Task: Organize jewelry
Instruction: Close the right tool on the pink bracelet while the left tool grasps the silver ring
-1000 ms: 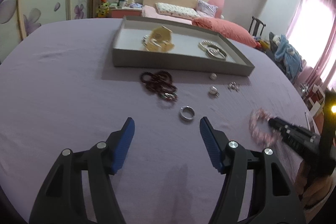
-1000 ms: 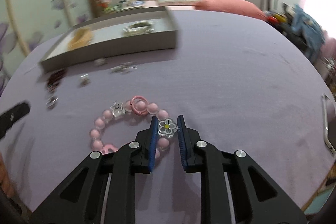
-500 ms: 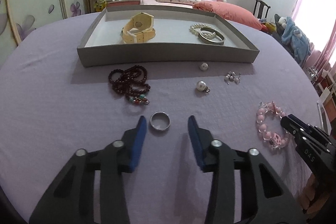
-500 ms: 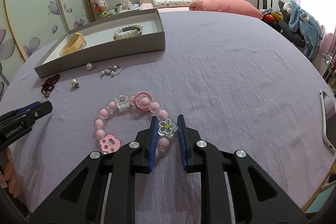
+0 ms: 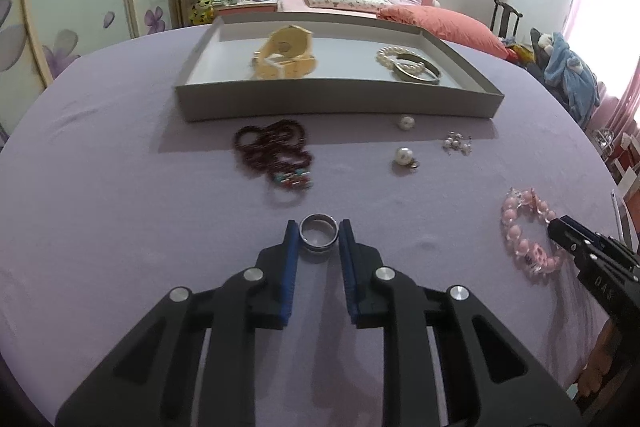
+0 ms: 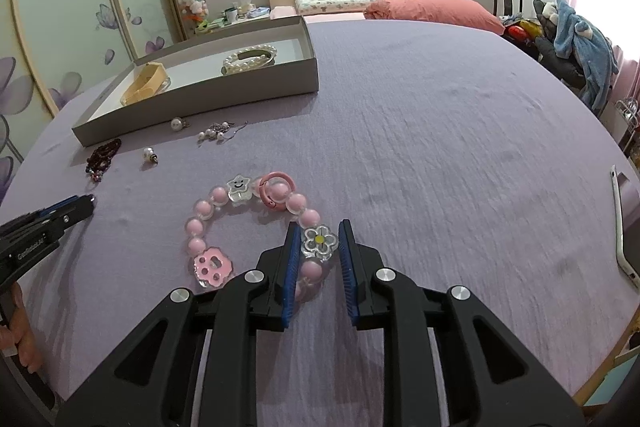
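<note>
- My left tool (image 5: 319,241) has its blue pads nearly together around a silver ring (image 5: 319,237) lying on the purple surface (image 5: 120,207); both pads sit right against the ring's sides, so I read it as gripped.
- My right tool (image 6: 319,241) is narrowed around the clear flower charm (image 6: 319,239) of the pink bead bracelet (image 6: 208,227). The left pad touches the charm; whether the right pad does, I cannot tell.
- Only the left view shows the ring; in the right view the left tool (image 6: 86,203) enters from the left edge, side-on, and hides it.
- The left view looks straight into the grey tray (image 5: 336,103): a yellow watch (image 5: 286,57) on its left side, a pearl bracelet (image 5: 400,61) and a metal bangle (image 5: 420,73) on its right side.
- Between the tray and my left tool lie a dark red bead string (image 5: 276,155), two loose pearls (image 5: 405,123), and a small pearl cluster (image 5: 456,143).
- The right view alone shows a white strip (image 6: 620,227) near the surface's right edge.
- A bed with a coral quilt (image 6: 432,9) stands behind.
</note>
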Demonstrator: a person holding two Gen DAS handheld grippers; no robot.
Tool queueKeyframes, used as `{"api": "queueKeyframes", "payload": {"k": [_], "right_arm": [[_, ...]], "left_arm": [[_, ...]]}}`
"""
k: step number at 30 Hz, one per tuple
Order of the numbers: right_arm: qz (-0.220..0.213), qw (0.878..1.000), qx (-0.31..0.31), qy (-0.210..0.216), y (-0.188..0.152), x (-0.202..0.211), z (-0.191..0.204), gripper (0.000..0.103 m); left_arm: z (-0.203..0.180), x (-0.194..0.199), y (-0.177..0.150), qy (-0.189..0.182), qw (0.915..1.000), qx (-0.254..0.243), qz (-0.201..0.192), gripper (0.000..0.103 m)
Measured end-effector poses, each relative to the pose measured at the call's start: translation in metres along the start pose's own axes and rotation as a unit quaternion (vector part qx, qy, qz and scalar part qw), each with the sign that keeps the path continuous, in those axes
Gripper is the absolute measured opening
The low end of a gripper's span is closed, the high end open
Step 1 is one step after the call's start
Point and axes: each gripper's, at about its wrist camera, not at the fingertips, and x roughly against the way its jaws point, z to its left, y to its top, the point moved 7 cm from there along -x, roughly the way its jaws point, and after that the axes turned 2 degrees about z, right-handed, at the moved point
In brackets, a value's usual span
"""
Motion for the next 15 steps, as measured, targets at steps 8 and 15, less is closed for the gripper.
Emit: {"api": "queueKeyframes", "payload": {"k": [8, 15], "right_arm": [[0.000, 1.000, 0.010, -0.006, -0.007, 0.005, 0.004, 0.035], [-0.007, 1.000, 0.022, -0.013, -0.003, 0.004, 0.008, 0.020]], "left_arm": [[0.051, 0.025, -0.008, 0.022, 0.9988, 0.039, -0.019, 0.021], [0.071, 0.037, -0.015, 0.020, 0.9978, 0.058, -0.026, 0.021]]}}
